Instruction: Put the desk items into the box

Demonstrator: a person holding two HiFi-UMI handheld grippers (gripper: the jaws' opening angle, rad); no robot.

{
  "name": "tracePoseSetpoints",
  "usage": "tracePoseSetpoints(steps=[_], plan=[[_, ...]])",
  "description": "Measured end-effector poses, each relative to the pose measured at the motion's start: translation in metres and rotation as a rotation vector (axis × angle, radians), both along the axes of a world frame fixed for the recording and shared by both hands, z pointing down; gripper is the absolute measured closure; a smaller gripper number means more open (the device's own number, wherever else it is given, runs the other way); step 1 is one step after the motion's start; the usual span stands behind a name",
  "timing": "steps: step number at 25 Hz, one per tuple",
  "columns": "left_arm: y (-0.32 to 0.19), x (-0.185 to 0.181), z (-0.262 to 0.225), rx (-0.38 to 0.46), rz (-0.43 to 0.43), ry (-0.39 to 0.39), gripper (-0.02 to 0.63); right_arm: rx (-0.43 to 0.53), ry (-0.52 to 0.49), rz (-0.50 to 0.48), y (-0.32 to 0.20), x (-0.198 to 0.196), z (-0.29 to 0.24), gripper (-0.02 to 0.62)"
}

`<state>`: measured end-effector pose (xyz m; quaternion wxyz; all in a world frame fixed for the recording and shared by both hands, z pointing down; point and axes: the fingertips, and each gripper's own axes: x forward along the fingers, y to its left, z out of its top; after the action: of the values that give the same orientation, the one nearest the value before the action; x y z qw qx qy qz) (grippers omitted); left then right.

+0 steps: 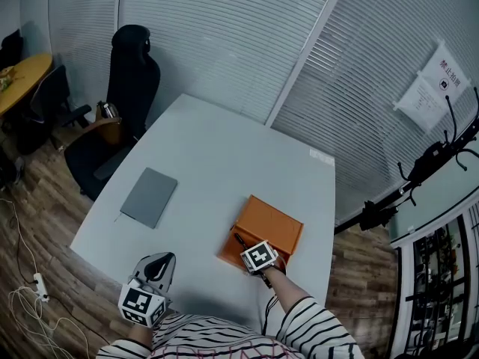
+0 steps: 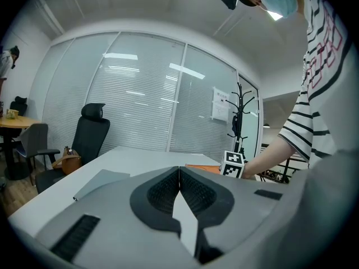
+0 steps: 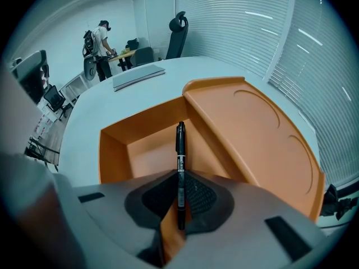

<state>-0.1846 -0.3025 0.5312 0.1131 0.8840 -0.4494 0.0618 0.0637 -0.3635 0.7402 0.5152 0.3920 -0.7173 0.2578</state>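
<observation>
The right hand-held gripper (image 3: 180, 178) clamps a black pen (image 3: 180, 144) between its jaws. The pen's far end reaches out over the open orange box (image 3: 115, 150). The box's lid (image 3: 252, 128) leans back at 2 o'clock of the pen. The box lies on the white tabletop (image 1: 224, 148), towards its 4 o'clock side. The left hand-held gripper (image 2: 179, 175) has its jaws pressed together with nothing between them, at the tabletop's 7 o'clock edge. A grey notebook (image 1: 149, 197) lies flat at 9 o'clock of the box, well apart.
</observation>
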Motion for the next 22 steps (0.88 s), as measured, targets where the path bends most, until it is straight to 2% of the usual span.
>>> tracePoseSetpoints(steps=[11,18,22], plan=[[0.005,0.001,-0.001,0.004,-0.009,-0.006,0.583,0.031,-0.002,0.017,-0.001,0.004,-0.002,0.543],[0.012,0.002,-0.004,0.011,-0.017,-0.011,0.583,0.083,-0.012,0.020,-0.005,0.006,-0.010,0.541],[0.016,0.004,-0.006,0.013,-0.020,-0.015,0.583,0.102,-0.025,0.024,-0.003,0.005,-0.014,0.516]])
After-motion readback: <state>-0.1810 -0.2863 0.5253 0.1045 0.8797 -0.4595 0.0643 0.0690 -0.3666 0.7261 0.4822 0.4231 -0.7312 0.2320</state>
